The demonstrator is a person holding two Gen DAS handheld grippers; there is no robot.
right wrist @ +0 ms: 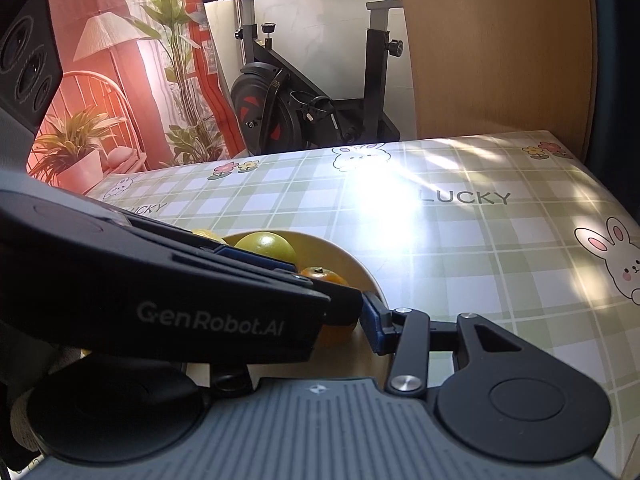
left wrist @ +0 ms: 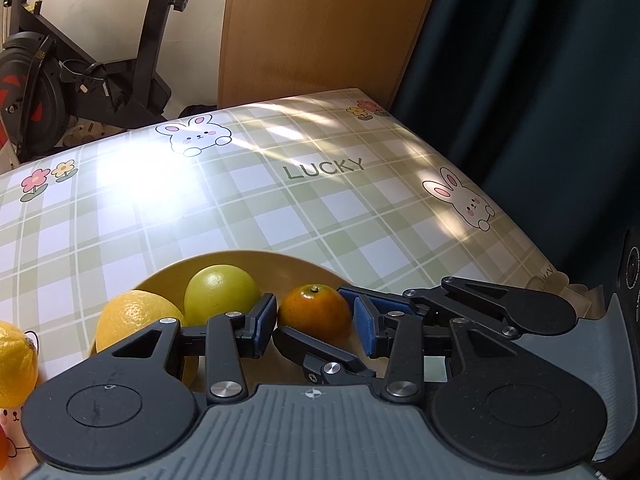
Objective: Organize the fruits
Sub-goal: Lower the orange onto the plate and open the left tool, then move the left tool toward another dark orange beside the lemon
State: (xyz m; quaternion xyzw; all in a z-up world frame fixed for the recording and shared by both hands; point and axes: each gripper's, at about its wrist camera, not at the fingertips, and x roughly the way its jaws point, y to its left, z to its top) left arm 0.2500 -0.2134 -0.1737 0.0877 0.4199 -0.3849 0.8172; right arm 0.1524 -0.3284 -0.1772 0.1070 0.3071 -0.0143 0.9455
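Note:
A yellow bowl (left wrist: pixel 256 258) on the plaid tablecloth holds a yellow lemon (left wrist: pixel 134 314), a green fruit (left wrist: pixel 220 290) and a small orange (left wrist: pixel 314 312). My left gripper (left wrist: pixel 316 320) is open, its blue pads on either side of the orange with small gaps. My right gripper reaches in from the right, and one of its fingers (left wrist: pixel 320 350) lies under the orange. In the right wrist view the left gripper's body (right wrist: pixel 180 292) hides most of the bowl (right wrist: pixel 360 268). The orange (right wrist: pixel 324 276), the green fruit (right wrist: pixel 266 246) and the right gripper's right pad (right wrist: pixel 374 324) show; its left finger is hidden.
Another yellow fruit (left wrist: pixel 14 364) lies on the table at the far left, outside the bowl. The table's right edge (left wrist: pixel 532 240) meets a dark curtain. A wooden panel (left wrist: pixel 320 28) and an exercise bike (left wrist: pixel 80 64) stand behind the table.

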